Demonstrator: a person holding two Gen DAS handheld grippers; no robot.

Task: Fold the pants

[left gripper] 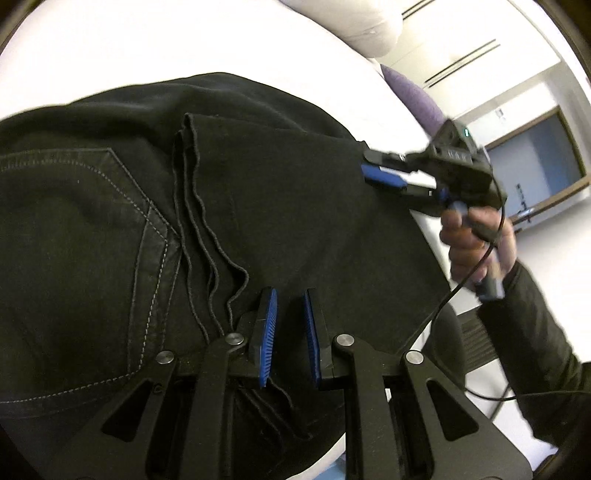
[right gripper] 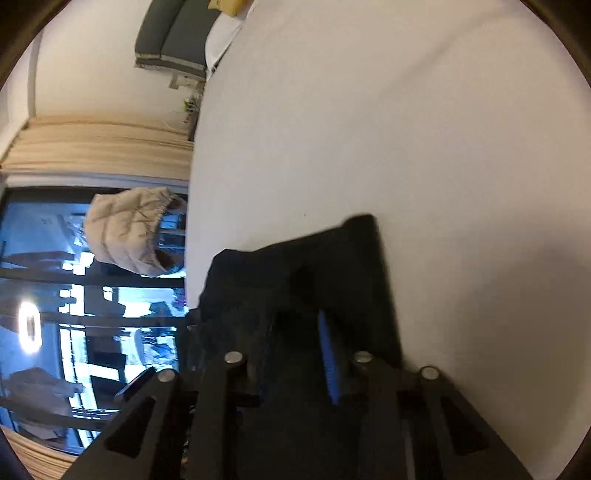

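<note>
White bed (left gripper: 110, 44) below, black pants (left gripper: 258, 206) folded on it, long axis left to right across left wrist view, hems doubled back beside the rear pocket. Left gripper (left gripper: 290, 332) parted, empty, over the fabric. Right gripper (left gripper: 384, 173) clamped on the pants' far edge.

Under my work lies a white bedsheet (right gripper: 406, 129). Past its far edge I see a white pillow (left gripper: 354, 26) and beside it a purple cushion (left gripper: 417, 99). A dark window (right gripper: 44, 280) shows on my other camera, with beige curtains (right gripper: 99, 147) and what looks like a tan puffer jacket (right gripper: 129, 232), blurred.
</note>
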